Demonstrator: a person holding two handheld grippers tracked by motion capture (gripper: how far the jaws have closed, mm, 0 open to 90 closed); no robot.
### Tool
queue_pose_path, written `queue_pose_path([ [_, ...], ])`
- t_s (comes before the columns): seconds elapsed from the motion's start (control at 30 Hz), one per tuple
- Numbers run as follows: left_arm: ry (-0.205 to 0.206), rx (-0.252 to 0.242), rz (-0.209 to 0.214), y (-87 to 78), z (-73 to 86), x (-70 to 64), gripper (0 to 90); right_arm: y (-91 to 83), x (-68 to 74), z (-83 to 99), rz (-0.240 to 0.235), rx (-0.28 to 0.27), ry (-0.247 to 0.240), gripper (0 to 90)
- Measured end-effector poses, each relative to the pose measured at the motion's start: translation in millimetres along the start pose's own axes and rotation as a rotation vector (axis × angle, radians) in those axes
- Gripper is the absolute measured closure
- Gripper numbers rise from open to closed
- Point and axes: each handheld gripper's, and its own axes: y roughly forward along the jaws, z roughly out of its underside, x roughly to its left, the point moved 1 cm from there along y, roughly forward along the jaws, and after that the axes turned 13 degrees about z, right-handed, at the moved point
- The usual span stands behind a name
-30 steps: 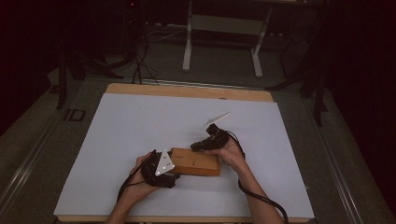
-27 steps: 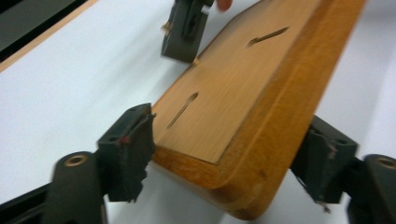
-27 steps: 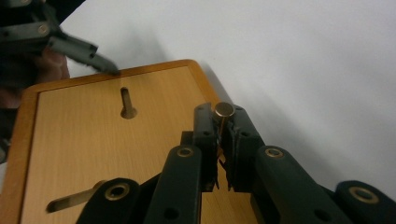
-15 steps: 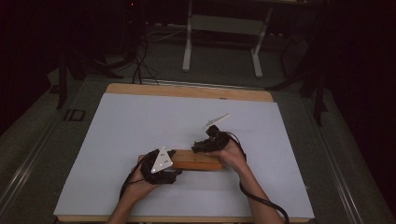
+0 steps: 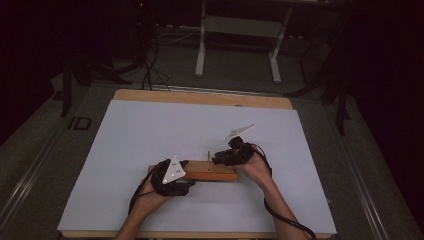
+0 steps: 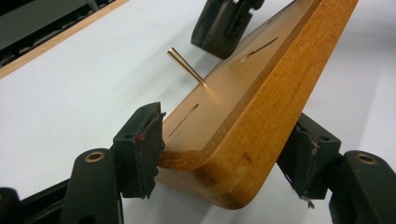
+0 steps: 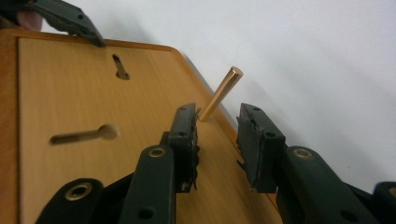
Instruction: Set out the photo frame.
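Note:
A wooden board [image 5: 212, 172] with keyhole slots [image 7: 84, 135] lies near the front middle of the white table. A thin brass pin [image 5: 208, 156] stands out of its face, leaning. My left gripper [image 5: 175, 180] holds the board's left end; in the left gripper view its jaws clamp the rounded corner [image 6: 224, 186], one pad [image 6: 140, 149] on the top face and the other against the underside. My right gripper [image 7: 217, 135] hovers open over the board's right part, its fingertips just short of the pin [image 7: 219, 100]. The right gripper [image 6: 224, 23] also appears beyond the pin [image 6: 187, 67].
A white sheet [image 5: 150, 135] covers the table, with a wooden edge [image 5: 200, 96] at the far side. Beyond it stand metal frame legs [image 5: 201, 50] and floor cables [image 5: 150, 65]. Each gripper trails a black cable toward the front edge.
The board looks narrower from above, as if tipped on its long edge. The right gripper has shifted slightly toward the pin; the left has stayed at the board's end.

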Motion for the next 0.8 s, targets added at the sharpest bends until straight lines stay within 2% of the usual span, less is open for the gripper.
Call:
queue_pose_path([
  [0.17, -0.008, -0.001, -0.001, -0.1, -0.7, 0.7, 35.8, -12.6, 2.5, 4.6, 0.015, -0.031, -0.006, 66.6],
  [0.3, -0.012, -0.004, -0.003, 0.0, -1.1, 1.1, 36.0, -25.3, 2.4, 9.7, 0.053, -0.05, -0.022, 66.3],
  [0.47, -0.014, -0.003, -0.006, 0.1, -1.5, 1.1, 36.1, -34.5, 1.8, 14.3, 0.071, -0.078, -0.021, 66.1],
  [0.5, -0.016, -0.005, -0.007, 0.2, -1.6, 1.3, 36.1, -39.0, 1.5, 17.1, 0.092, -0.093, -0.027, 66.2],
  [0.8, -0.024, -0.009, -0.012, 0.3, -2.2, 1.6, 36.2, -52.8, -0.4, 30.2, 0.146, -0.139, -0.027, 66.3],
])
